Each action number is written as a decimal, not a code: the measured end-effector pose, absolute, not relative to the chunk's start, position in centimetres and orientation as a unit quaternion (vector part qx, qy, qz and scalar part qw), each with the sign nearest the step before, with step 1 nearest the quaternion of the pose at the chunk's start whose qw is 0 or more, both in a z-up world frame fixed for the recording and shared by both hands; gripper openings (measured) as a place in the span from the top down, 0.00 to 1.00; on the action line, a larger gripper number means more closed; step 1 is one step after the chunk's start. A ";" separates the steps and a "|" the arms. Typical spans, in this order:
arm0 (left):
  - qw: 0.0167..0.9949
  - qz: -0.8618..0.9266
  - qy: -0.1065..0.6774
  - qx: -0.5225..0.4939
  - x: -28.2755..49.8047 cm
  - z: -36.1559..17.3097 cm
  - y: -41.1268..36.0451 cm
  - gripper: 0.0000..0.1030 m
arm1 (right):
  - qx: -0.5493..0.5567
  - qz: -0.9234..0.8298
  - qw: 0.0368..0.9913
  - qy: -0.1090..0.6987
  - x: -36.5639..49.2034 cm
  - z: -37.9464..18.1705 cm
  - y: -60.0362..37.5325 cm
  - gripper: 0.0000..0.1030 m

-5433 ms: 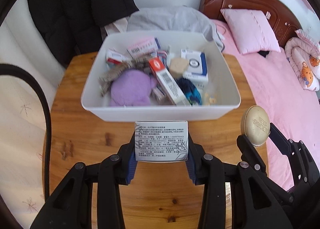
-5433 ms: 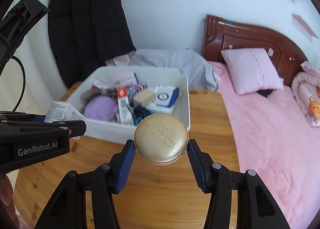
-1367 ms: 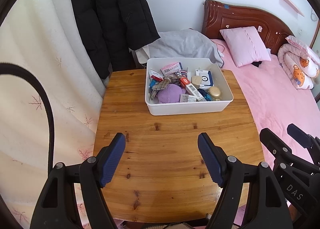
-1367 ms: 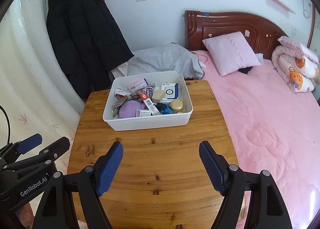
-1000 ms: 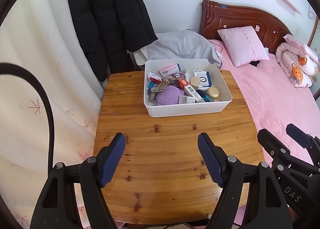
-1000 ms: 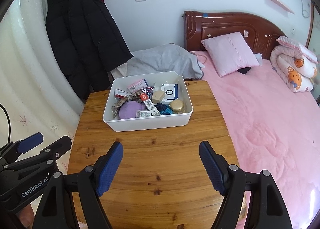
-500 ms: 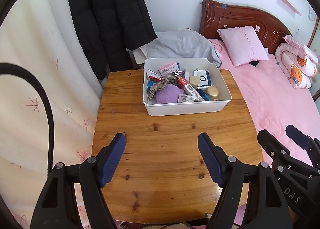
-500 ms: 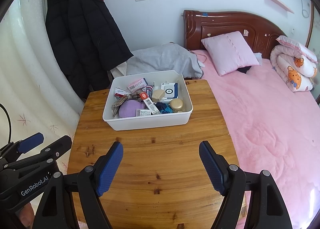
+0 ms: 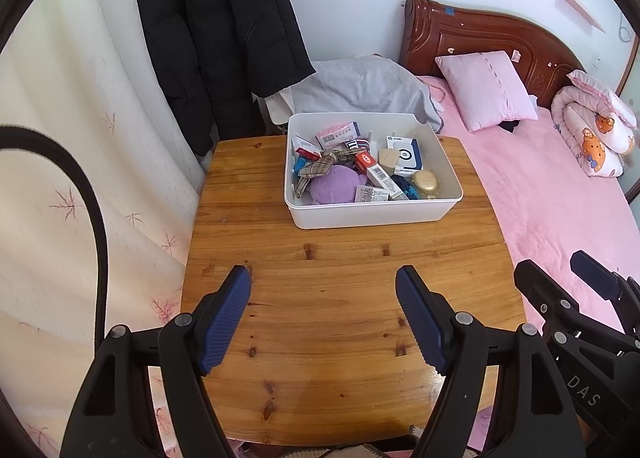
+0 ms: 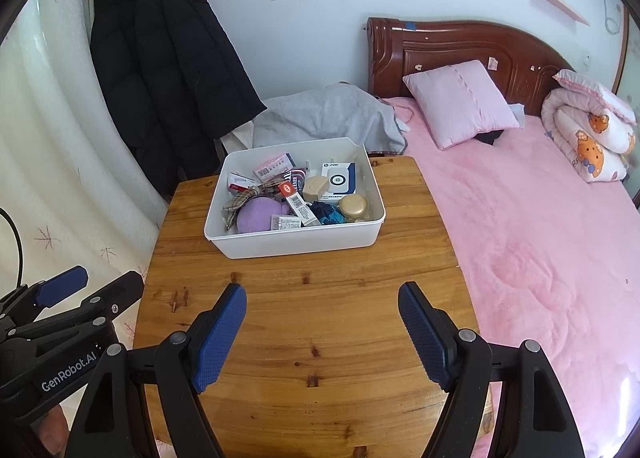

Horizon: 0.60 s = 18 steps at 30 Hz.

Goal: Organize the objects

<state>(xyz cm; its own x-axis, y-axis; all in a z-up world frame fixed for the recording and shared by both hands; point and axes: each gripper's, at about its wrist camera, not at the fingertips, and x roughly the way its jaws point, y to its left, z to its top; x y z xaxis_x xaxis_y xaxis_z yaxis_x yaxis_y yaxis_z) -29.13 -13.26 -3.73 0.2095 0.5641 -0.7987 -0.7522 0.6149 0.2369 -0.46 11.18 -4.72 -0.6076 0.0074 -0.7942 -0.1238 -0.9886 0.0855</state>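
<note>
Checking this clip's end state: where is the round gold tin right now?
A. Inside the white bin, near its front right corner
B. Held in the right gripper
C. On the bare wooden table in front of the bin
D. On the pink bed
A: the round gold tin lies inside the white bin by the front right corner, and the right gripper is open with nothing in it.

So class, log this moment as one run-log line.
left claw: open, empty | right claw: open, empty | white plastic bin: filled, on wooden table
</note>
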 end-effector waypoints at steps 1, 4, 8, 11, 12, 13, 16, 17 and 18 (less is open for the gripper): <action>0.770 0.428 0.462 -0.103 -29.1 -3.7 -13.3 0.24 | -0.442 0.894 0.037 0.066 -0.4 -4.7 11.2 0.23; 0.768 0.430 0.462 -0.107 -29.0 -3.7 -13.3 0.24 | -0.442 0.894 0.037 0.066 -0.5 -4.8 11.2 0.23; 0.766 0.432 0.463 -0.110 -28.9 -3.8 -13.2 0.24 | -0.442 0.894 0.037 0.066 -0.5 -4.8 11.2 0.23; 0.765 0.433 0.463 -0.112 -29.0 -3.8 -13.0 0.24 | -0.442 0.894 0.037 0.066 -0.6 -4.9 11.2 0.23; 0.765 0.432 0.464 -0.112 -28.9 -3.8 -13.0 0.24 | -0.442 0.894 0.037 0.066 -0.6 -4.9 11.2 0.23; 0.766 0.432 0.464 -0.112 -29.0 -3.8 -13.0 0.24 | -0.442 0.894 0.037 0.066 -0.6 -4.8 11.2 0.23; 0.765 0.432 0.464 -0.112 -29.0 -3.8 -13.0 0.24 | -0.442 0.894 0.036 0.065 -0.6 -4.8 11.2 0.23; 0.766 0.432 0.464 -0.112 -29.0 -3.8 -13.0 0.24 | -0.442 0.894 0.036 0.065 -0.6 -4.8 11.2 0.23; 0.766 0.432 0.464 -0.112 -28.9 -3.8 -13.0 0.24 | -0.442 0.894 0.036 0.065 -0.6 -4.9 11.2 0.23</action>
